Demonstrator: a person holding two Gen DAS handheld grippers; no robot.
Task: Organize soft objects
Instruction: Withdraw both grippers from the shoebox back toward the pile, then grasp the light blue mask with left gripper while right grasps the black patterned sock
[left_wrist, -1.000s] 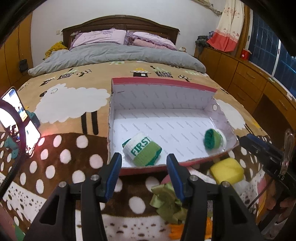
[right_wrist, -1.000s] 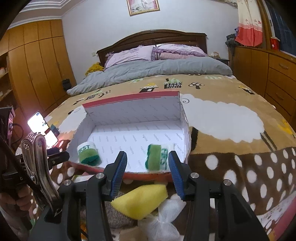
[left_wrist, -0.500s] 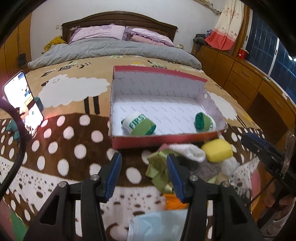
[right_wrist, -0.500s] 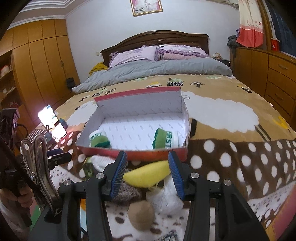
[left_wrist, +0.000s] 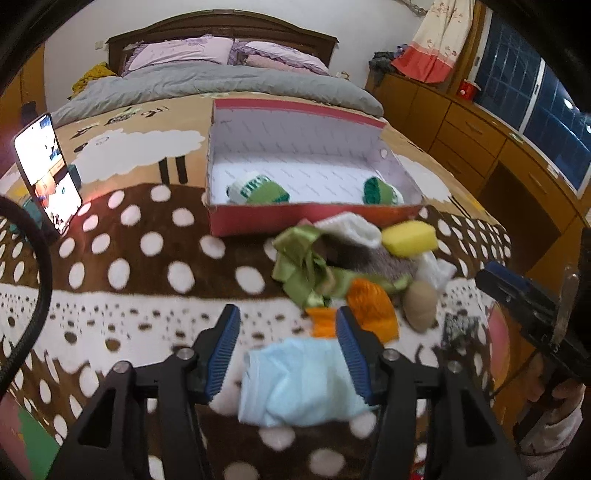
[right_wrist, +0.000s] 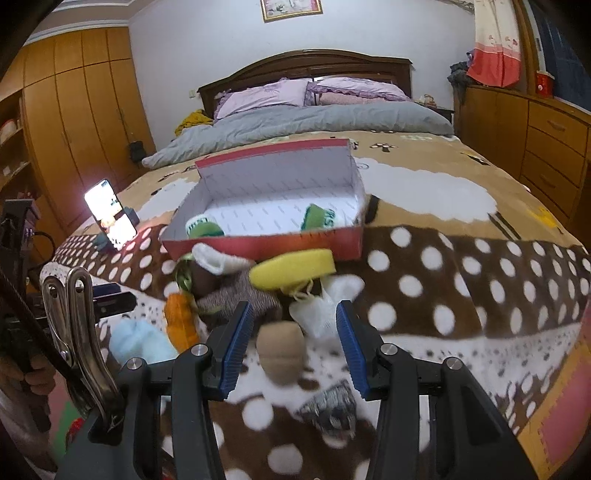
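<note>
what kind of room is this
A home bedroom, most likely: a wooden-headboard bed with lilac pillows and a grey duvet, built-in wardrobes beside it, a curtain at the window.

No legible text; blurred lettering on the green-white sock rolls (left_wrist: 258, 188) only.

2 rolled socks (left_wrist: 258, 190) in red box (left_wrist: 317, 216); soft pile (left_wrist: 351, 266) just in front.

Pulling both grippers back from the red box (left_wrist: 314, 218) toward the foot edge of the bed. Left gripper (left_wrist: 286, 345) now framing the light blue cloth (left_wrist: 299, 384), right gripper (right_wrist: 293, 338) framing the tan roll (right_wrist: 280, 349), jaws remaining spread wide.
</note>
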